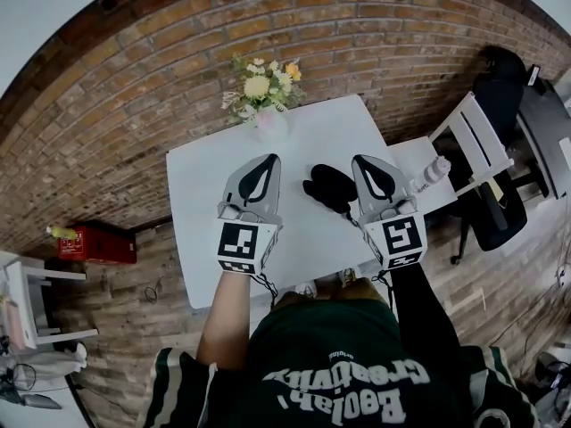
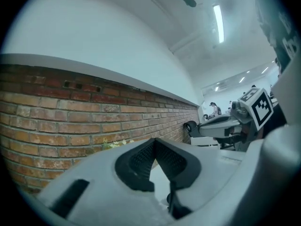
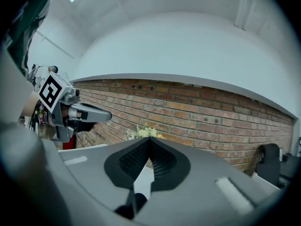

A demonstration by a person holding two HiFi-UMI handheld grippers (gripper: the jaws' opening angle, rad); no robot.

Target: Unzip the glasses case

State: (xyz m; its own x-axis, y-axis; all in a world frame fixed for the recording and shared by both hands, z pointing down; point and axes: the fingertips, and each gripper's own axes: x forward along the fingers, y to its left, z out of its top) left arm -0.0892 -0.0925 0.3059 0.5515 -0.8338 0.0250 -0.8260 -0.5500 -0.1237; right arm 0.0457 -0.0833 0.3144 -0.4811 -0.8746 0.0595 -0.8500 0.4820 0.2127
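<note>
While level above white rectangular table (image 1: 312, 132), pinched together on nothing: grey left gripper (image 1: 267, 158) at nine o'clock from black oval glasses case (image 1: 328, 186), grey right gripper (image 1: 362, 160) at three.

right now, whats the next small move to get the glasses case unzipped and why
Probably open the left gripper and lower it to steady the glasses case. Both it and the right gripper have shut, empty jaws, and the case lies untouched on the table between them. The zip pull can't be made out.
</note>
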